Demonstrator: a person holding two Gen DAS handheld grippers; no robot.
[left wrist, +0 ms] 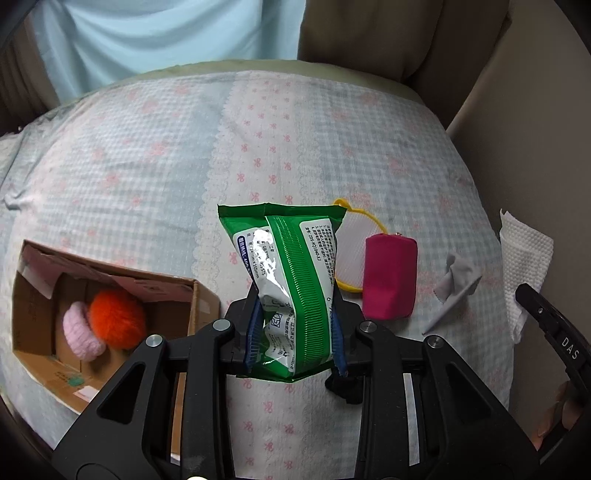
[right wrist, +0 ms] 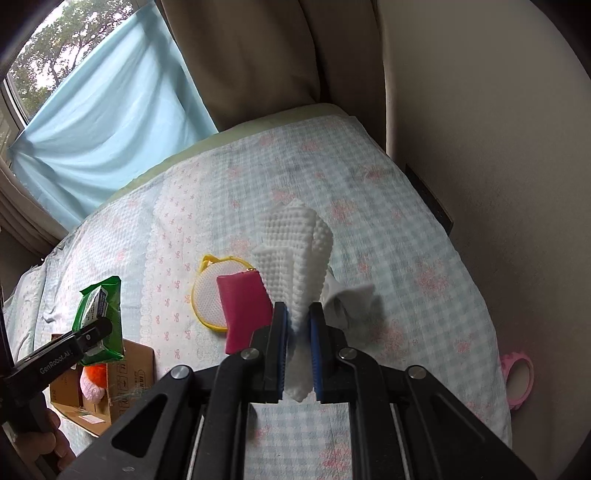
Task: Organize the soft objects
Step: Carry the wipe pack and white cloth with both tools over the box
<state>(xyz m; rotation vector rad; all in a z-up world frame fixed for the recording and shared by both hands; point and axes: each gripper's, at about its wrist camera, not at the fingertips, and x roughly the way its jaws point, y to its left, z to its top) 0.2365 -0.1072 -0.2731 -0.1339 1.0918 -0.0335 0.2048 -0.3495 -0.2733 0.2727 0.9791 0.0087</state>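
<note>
Gingham bedspread (left wrist: 332,122) with pink bows, blue curtain (left wrist: 166,33) behind.

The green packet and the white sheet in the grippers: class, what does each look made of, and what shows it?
Green packet: seemingly thin glossy plastic film; it shines, crinkles, and has a ribbed sealed seam. White sheet: likely matte embossed paper towel or nonwoven cloth; a dotted raised pattern and limp folds show.

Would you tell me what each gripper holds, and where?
Left gripper pinches the green wipes pack near its lower end; right gripper clamps the white paper towel near its lower end.
</note>
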